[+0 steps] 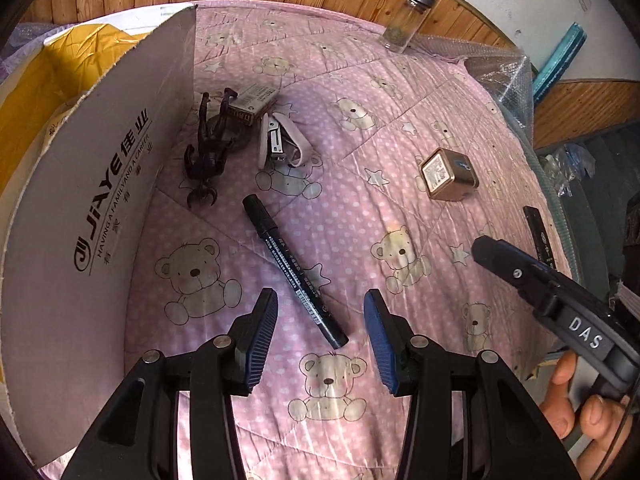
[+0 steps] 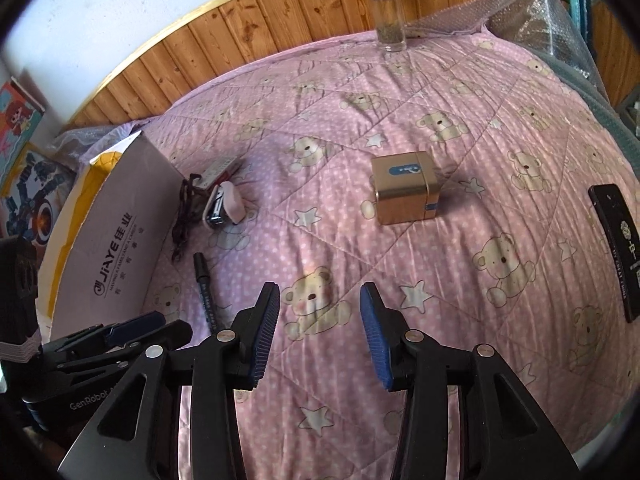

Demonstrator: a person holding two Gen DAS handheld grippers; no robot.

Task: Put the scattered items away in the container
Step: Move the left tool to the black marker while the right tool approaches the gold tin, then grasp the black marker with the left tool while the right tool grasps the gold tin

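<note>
On the pink bear-print quilt a black marker pen point(image 1: 294, 270) lies slanted; its near end sits between the tips of my open left gripper point(image 1: 320, 300), which holds nothing. Beyond it lie a black toy figure point(image 1: 206, 152), a small grey box point(image 1: 252, 102) and a white stapler point(image 1: 276, 138), all close to the cardboard box point(image 1: 92, 208) on the left. A gold cube tin point(image 2: 404, 194) sits mid-quilt, ahead of my open, empty right gripper point(image 2: 320, 296). A flat black box point(image 2: 618, 250) lies at the right. The marker pen point(image 2: 206, 290) shows left of the right gripper.
A glass jar point(image 2: 388, 12) with a metal lid stands at the far edge by the wooden headboard point(image 2: 280, 8). Bubble wrap point(image 2: 540, 20) covers the far right corner. The cardboard box's raised flap walls off the left side. A hand point(image 1: 580, 400) holds the right gripper.
</note>
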